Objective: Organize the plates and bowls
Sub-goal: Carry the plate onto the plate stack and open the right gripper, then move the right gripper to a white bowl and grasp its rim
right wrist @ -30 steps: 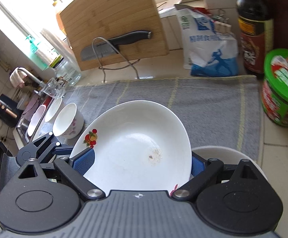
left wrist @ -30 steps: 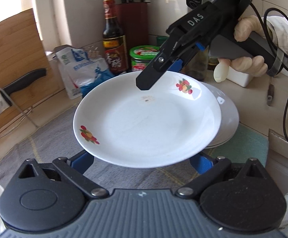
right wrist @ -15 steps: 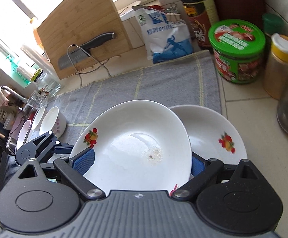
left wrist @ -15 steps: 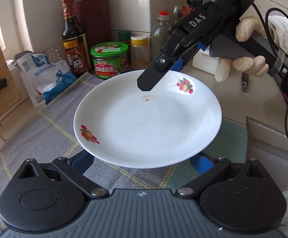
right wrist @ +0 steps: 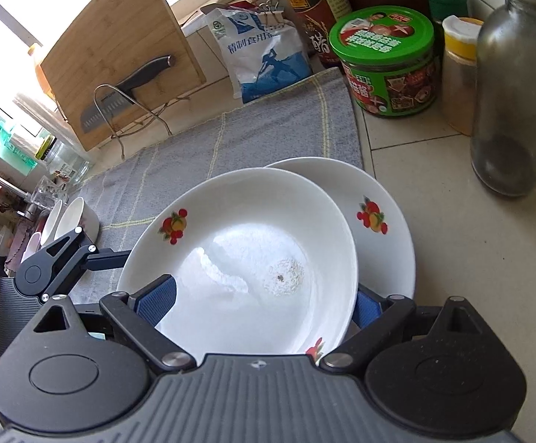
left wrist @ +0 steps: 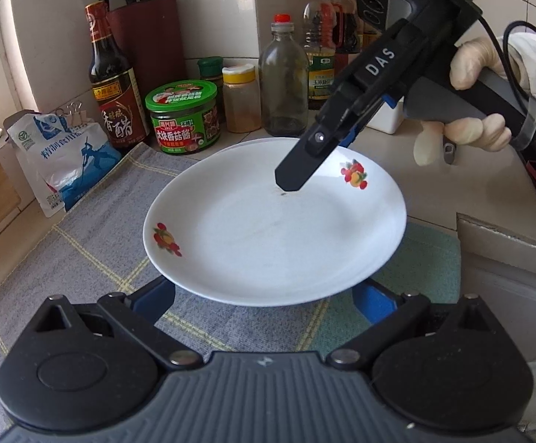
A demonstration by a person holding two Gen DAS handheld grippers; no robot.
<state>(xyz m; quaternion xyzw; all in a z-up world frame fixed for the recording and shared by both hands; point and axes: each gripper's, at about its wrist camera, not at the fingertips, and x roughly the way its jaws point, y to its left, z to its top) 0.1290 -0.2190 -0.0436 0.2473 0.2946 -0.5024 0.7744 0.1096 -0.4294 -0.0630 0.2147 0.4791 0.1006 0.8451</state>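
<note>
A white plate with fruit prints is held between both grippers above the grey cloth. My left gripper grips its near rim; the plate hides the fingertips. My right gripper clamps the far rim from the right, one finger on top. In the right wrist view the same plate sits between my right gripper's blue pads, with the left gripper at its left edge. A second matching plate lies on the counter just beyond and under it. White bowls stand at the cloth's left end.
A green-lidded jar, vinegar bottle, clear glass bottle, spice jars and oil bottles line the back wall. A salt bag leans left. A cutting board with a knife stands on a wire rack. A grey checked cloth covers the counter.
Both grippers have carried the plate to the right along the cloth, toward the jars and bottles. It now hangs partly over the second plate on the counter.
</note>
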